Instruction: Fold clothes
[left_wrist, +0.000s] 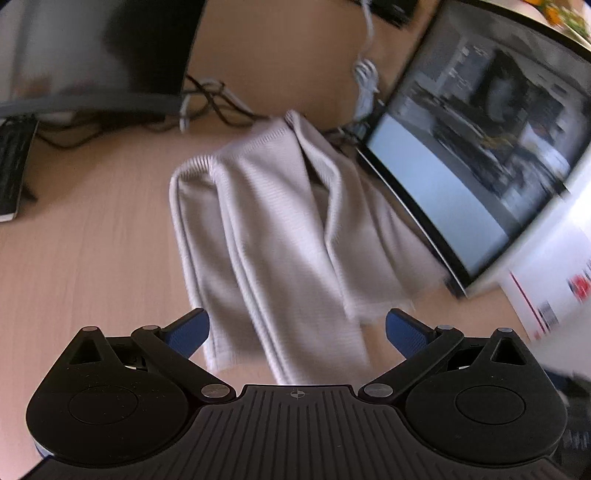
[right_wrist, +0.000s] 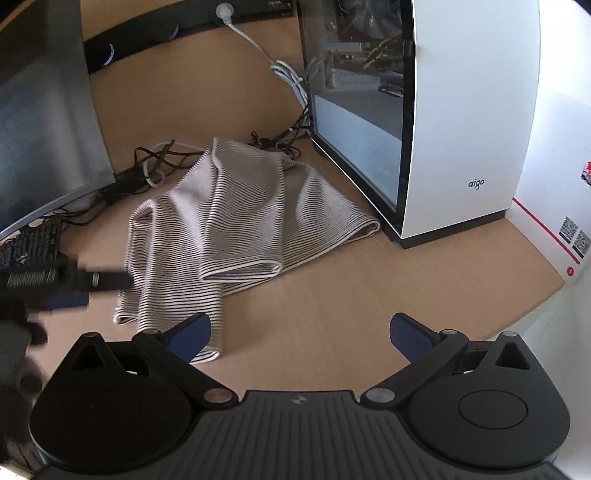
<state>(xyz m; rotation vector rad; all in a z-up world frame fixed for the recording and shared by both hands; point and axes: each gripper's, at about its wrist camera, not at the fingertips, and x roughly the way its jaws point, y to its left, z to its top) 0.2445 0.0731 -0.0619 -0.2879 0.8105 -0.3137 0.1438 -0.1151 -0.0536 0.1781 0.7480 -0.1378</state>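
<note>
On the desk, left wrist view: your left gripper (left_wrist: 297, 328) hangs over the near end of the striped garment (left_wrist: 273, 236), fingers spread wide, nothing between them.
Garment position: it lies on the wooden desk (left_wrist: 92, 258), bunched lengthwise, its far end close to the cables (left_wrist: 207, 99) and its right edge near the PC case (left_wrist: 480, 147).
Left pose: you are tilted down and forward, with the garment's near hem running between the blue pads (left_wrist: 188, 332) (the picture is motion-blurred, so I cannot tell whether a pad touches cloth).
Progress from this view: I judge little is done; the cloth is rumpled, with overlapping ridges and no clean fold line.

On the desk, right wrist view: your right gripper (right_wrist: 301, 332) is also released and holds nothing.
Garment here: the striped garment (right_wrist: 221, 229) sits ahead and to the left, one layer flopped over another, its lowest corner just at your left pad (right_wrist: 192, 336).
Right pose: you hover low over bare desk (right_wrist: 332, 295), well right of the cloth's bulk; the left gripper (right_wrist: 66, 284) shows blurred at the garment's left edge.
Neighbours: the PC case (right_wrist: 461, 129) stands just beside the garment's right corner; a keyboard (right_wrist: 29, 247) lies far left.
What is left: flattening, then the folds themselves, by my reading.
</note>
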